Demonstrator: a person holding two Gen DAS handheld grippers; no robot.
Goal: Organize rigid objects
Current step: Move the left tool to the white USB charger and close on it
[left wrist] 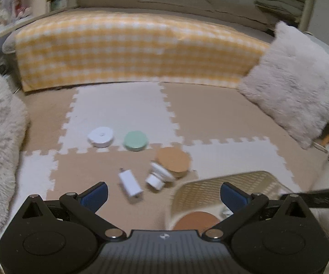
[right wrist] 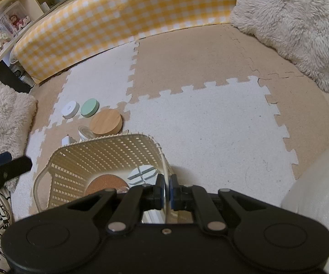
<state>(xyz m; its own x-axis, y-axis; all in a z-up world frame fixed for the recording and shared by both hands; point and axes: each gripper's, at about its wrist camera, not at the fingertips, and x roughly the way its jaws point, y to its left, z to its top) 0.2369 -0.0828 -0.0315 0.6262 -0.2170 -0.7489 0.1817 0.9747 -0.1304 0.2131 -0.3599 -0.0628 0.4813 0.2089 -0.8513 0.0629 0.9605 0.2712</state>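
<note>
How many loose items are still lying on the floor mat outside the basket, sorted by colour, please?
White: 3, the round white case, the white charger block and the tipped white jar.
Green: 1, the mint green lid.
Wood: 1, the round wooden lid.
Total: 5

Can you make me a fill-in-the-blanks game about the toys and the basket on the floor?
1. The right gripper is shut on the rim of the cream woven plastic ____.
2. The round mint-green lid lies beside a round ____ case.
3. The left gripper is wide open and holds ____.
4. A round cork coaster lies ____ the basket.

Missing words: basket; white; nothing; inside
</note>
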